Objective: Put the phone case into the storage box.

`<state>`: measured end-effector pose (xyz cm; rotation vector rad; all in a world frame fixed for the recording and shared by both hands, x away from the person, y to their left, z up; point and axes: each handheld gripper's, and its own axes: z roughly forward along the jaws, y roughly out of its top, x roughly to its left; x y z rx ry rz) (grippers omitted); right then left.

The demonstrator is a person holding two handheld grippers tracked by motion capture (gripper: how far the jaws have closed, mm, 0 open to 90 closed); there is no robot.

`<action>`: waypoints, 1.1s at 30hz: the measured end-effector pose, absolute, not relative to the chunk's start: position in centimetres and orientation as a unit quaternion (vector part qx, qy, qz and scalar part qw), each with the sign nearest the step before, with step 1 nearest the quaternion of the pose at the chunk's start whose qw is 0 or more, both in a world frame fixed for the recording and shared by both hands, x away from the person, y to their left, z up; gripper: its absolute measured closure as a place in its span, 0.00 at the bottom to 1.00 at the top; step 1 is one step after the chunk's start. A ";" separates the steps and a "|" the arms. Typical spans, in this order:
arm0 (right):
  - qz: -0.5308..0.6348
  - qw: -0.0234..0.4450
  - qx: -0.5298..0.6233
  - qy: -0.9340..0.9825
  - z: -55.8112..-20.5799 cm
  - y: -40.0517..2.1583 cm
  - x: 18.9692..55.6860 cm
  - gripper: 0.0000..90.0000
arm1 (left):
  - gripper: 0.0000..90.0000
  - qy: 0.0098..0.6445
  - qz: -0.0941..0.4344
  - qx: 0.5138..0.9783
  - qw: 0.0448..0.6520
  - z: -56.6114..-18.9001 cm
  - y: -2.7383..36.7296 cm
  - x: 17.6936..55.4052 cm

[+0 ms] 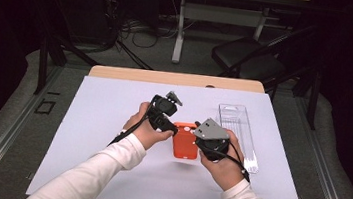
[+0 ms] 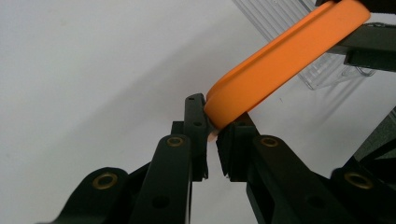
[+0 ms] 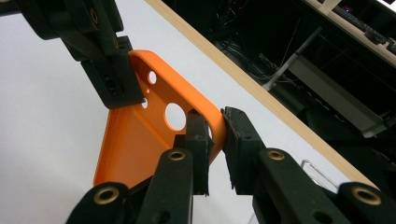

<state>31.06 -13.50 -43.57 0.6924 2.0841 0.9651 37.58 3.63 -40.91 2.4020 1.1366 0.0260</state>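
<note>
An orange phone case (image 1: 185,142) with round camera holes is held above the white sheet between both grippers. In the left gripper view, my left gripper (image 2: 212,128) is shut on one end corner of the case (image 2: 285,51), which slants up to the right. My right gripper (image 3: 215,123) is shut on the case's rim beside the large hole; the case's inner face (image 3: 135,140) is turned towards it. The left gripper (image 3: 109,70) also shows there, clamped on the neighbouring corner. From above, the left gripper (image 1: 174,125) and right gripper (image 1: 197,141) meet at the case.
A clear plastic package (image 1: 238,132) lies flat to the right of the hands, and again behind the case (image 2: 280,18). A white sheet (image 1: 111,122) covers the table, whose wooden far edge (image 1: 177,78) shows. A dark chair (image 1: 249,57) and a desk leg stand beyond.
</note>
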 end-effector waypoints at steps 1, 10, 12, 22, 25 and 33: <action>0.375 0.362 0.269 0.810 -43.6 -13.5 31.1 0.90 | 0.92 0.416 0.009 0.877 0.240 -40.9 3.6 37.6; 0.379 0.365 0.271 0.806 -43.3 -13.7 31.1 0.90 | 0.88 0.413 0.011 0.875 0.252 -40.8 3.7 37.6; 0.381 0.366 0.273 0.804 -43.3 -13.9 31.2 0.90 | 0.87 0.411 0.010 0.875 0.254 -40.8 3.7 37.5; 0.388 0.368 0.276 0.799 -43.0 -14.5 31.3 0.90 | 0.78 0.398 0.015 0.878 0.265 -40.8 3.8 37.5; 0.392 0.368 0.274 0.798 -43.0 -14.7 31.4 0.90 | 0.74 0.393 0.021 0.880 0.267 -40.9 3.8 37.5; 0.401 0.371 0.265 0.794 -42.9 -15.5 31.7 0.90 | 0.66 0.369 0.032 0.885 0.283 -41.0 4.0 37.3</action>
